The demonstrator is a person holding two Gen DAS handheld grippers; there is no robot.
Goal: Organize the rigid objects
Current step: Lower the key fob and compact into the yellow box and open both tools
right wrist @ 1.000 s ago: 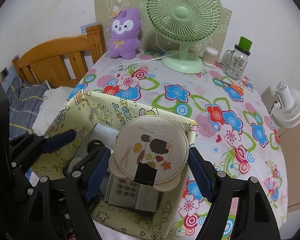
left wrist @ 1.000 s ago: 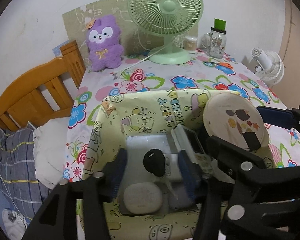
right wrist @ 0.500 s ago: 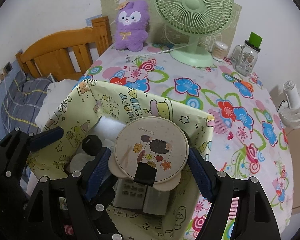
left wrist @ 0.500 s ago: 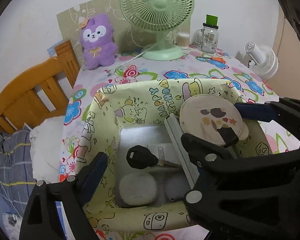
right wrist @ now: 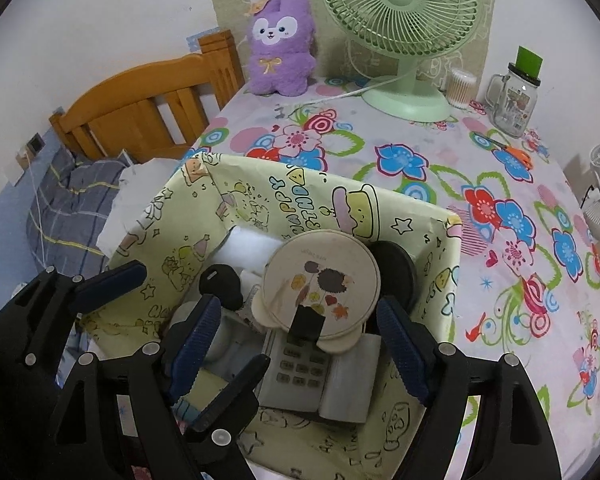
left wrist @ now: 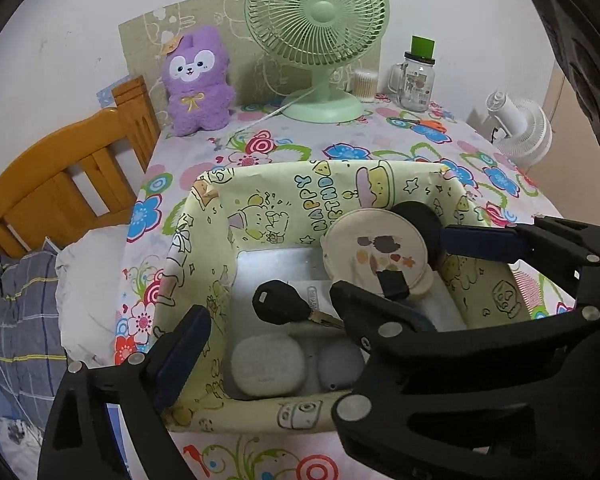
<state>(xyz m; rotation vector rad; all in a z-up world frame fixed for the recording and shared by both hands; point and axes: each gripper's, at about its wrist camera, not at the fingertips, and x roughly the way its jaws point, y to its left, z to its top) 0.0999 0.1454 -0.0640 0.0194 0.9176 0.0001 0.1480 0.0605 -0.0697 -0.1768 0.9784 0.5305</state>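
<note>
Right wrist view: right gripper (right wrist: pixel 300 320) straddles the mirror (right wrist: pixel 320 280) in the box (right wrist: pixel 440 248) at 3 o'clock, jaws opening, releasing. Left gripper (left wrist: pixel 268 320) is opening, empty (key (left wrist: pixel 278 303) below). Next: lift clear.

We see soft, even indoor light, faint shadows, sharp centres, and strong fisheye bending with dark corners.

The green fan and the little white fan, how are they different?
The mint-green table fan stands on the flowered tablecloth, while the small white fan sits beyond the table's right edge. The green fan looks bigger and faces the camera; the white fan is turned sideways. Both have round wire cages.
</note>
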